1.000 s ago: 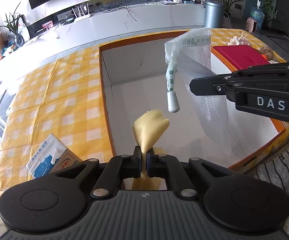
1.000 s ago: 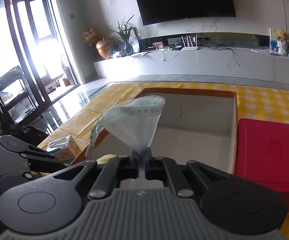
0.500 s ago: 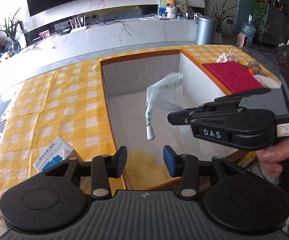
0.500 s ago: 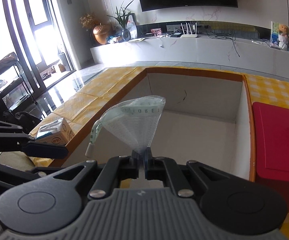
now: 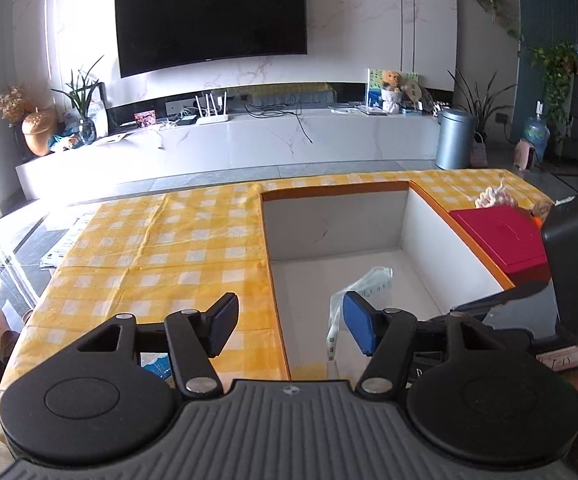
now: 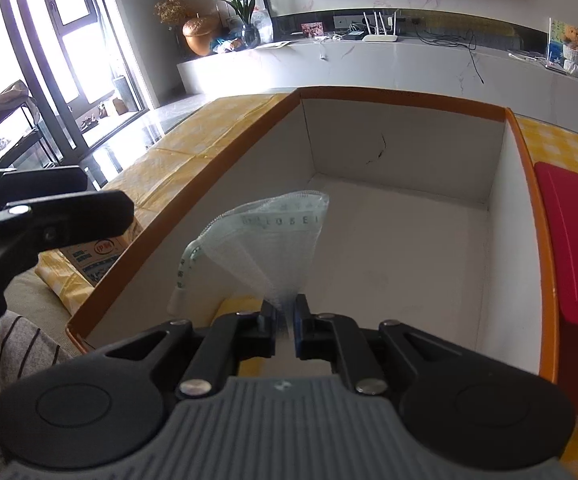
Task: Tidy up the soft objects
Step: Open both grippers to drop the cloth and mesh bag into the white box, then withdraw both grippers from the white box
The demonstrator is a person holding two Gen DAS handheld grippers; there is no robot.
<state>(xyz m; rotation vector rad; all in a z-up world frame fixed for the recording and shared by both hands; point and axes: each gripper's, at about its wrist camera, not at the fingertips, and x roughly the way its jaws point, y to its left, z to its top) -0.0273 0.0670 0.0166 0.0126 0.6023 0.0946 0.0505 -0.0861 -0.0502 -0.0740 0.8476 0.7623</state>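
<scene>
**Mesh bag over the big box**

A living room with a dark TV [image 5: 211, 16] on the wall lies behind a desk [image 5: 161, 240] in a yellow checked cloth. A big open box [image 6: 405, 152] with white walls and an orange rim sits on it.

The left gripper [image 5: 289, 322] has just been opening; its jaws stand wide apart with nothing between them.

The right gripper [image 6: 285, 320] has jaws nearly together, clamped on the thin neck of a pale mesh bag [image 6: 273, 240] that fans up over the near part of the box.

Only the right view shows the pinch and a yellow cloth [image 6: 241, 306] low in the box's near left corner. Only the left view shows the whole TV. A red lid [image 5: 501, 236] lies right of the box.
</scene>
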